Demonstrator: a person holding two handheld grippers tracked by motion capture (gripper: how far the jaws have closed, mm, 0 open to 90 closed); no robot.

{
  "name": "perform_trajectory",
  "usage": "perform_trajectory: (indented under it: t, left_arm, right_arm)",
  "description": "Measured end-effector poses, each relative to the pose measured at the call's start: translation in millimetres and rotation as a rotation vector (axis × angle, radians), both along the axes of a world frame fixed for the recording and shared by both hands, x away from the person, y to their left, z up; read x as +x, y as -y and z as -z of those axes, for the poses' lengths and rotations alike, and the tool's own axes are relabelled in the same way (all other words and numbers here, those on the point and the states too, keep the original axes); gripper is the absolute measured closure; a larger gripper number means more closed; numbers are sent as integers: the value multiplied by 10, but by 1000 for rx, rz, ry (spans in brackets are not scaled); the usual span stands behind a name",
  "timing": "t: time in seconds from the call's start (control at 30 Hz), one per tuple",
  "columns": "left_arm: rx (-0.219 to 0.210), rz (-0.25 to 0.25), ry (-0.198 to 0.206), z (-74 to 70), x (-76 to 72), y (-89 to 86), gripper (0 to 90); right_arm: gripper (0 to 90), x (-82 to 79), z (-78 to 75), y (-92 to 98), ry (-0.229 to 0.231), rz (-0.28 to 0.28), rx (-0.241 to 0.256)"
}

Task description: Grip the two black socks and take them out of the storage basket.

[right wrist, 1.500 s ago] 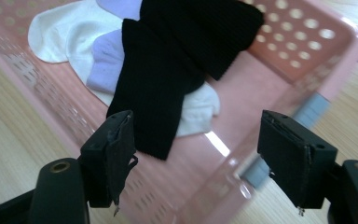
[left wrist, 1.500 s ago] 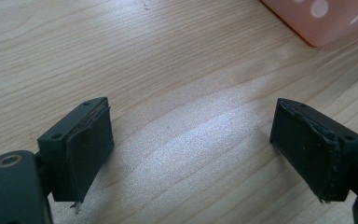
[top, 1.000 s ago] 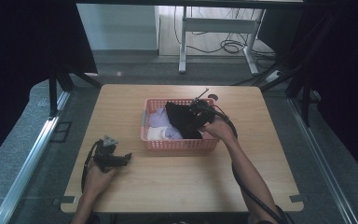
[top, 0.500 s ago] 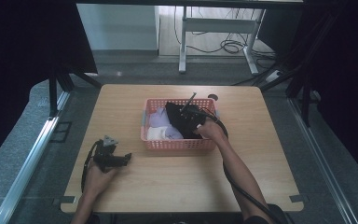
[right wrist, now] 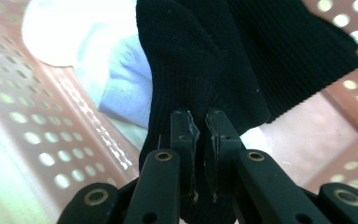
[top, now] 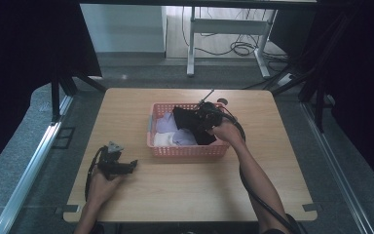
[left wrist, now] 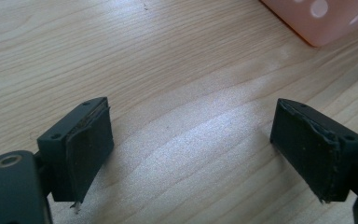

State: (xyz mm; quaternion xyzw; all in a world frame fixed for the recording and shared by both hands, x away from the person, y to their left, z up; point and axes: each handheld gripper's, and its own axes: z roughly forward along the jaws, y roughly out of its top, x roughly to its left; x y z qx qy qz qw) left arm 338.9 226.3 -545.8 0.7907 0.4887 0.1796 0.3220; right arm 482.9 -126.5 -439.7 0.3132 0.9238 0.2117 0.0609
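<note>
At the lower left of the high view, the left gripper is resting on the light wooden table, its jaws standing wide apart around nothing. Right of centre, the right gripper is pinching the black ribbed knitted sock with its jaws closed tight. The sock is hanging over the pink perforated plastic basket, its long axis running away from the jaws.

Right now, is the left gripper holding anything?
No, the left gripper stands wide open over the bare wooden table, with nothing between its jaws.
</note>
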Motion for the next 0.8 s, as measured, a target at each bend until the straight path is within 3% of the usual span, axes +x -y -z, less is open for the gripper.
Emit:
perform_trajectory:
  t: [0.67,0.8]
  left_arm:
    - [-6,-3,5,5,2,5,126]
    - [-6,-3,5,5,2,5,126]
  right_arm:
    - [829,-99,-693,191,99,37,58]
    - [829,-98,-776,194,116,42,57]
